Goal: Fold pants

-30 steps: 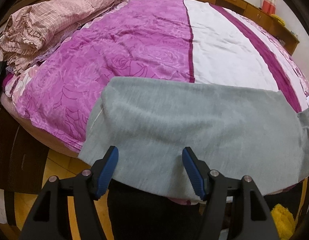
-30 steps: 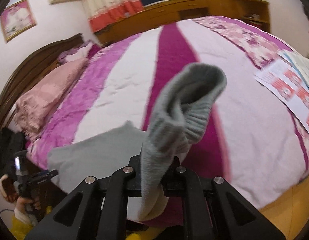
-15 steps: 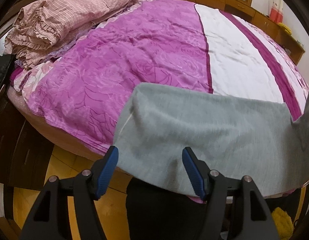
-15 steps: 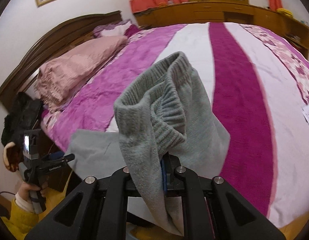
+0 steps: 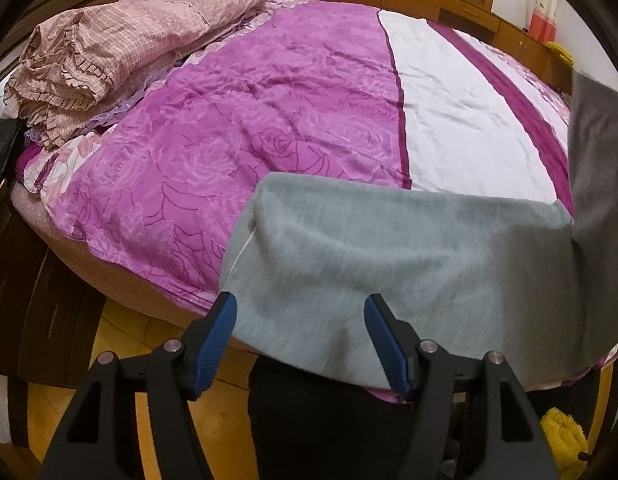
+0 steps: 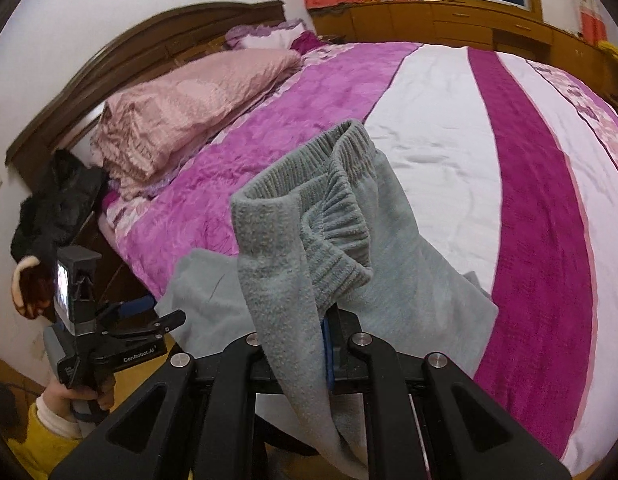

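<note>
Grey fleece pants [image 5: 389, 248] lie across the near edge of the bed, hanging a little over it. My left gripper [image 5: 301, 340] is open and empty, its blue pads just in front of the pants' near left hem. My right gripper [image 6: 309, 340] is shut on the pants [image 6: 309, 232] near the ribbed waistband and holds that end lifted above the bed. The lifted part shows at the right edge of the left wrist view [image 5: 597, 152]. The left gripper also shows in the right wrist view [image 6: 141, 312].
The bed has a purple and white striped cover [image 5: 269, 120]. A folded pink quilt [image 5: 121, 52] lies by the wooden headboard [image 6: 149, 52]. Dark clothing [image 6: 57, 212] hangs at the bed's left side. Wooden cabinets [image 6: 449, 20] line the far wall. A yellow item [image 5: 561, 436] lies on the floor.
My right gripper has swung left with the waistband end lifted over the pants. My left gripper has shifted left along the near hem and stayed open.
</note>
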Demonstrator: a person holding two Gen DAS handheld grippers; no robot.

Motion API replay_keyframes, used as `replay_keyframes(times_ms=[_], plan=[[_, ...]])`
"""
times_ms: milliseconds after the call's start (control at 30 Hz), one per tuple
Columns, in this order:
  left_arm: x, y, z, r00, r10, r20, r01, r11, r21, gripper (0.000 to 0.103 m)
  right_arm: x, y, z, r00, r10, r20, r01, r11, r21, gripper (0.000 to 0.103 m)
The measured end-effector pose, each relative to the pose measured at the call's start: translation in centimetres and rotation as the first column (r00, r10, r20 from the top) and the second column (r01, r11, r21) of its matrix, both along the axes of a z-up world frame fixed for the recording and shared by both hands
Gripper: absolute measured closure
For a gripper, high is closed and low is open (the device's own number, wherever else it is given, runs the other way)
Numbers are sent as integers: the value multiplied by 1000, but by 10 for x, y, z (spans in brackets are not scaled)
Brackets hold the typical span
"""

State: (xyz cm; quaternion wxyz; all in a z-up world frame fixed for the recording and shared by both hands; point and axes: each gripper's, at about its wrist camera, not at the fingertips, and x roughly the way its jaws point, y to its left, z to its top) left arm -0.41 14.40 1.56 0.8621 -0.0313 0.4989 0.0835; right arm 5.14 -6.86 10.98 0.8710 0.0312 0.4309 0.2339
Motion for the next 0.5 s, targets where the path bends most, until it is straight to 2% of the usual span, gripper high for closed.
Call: replay_keyframes(times_ms=[200, 500], plan=[[-4, 12, 5, 1000, 21, 12, -21, 1000, -6, 33, 4, 21, -1, 999, 43, -30, -43, 999, -5, 99], [-9, 28, 6, 998, 62, 15, -61, 998, -24, 33, 3, 61, 12, 994, 106, -17, -107, 994, -35, 99]])
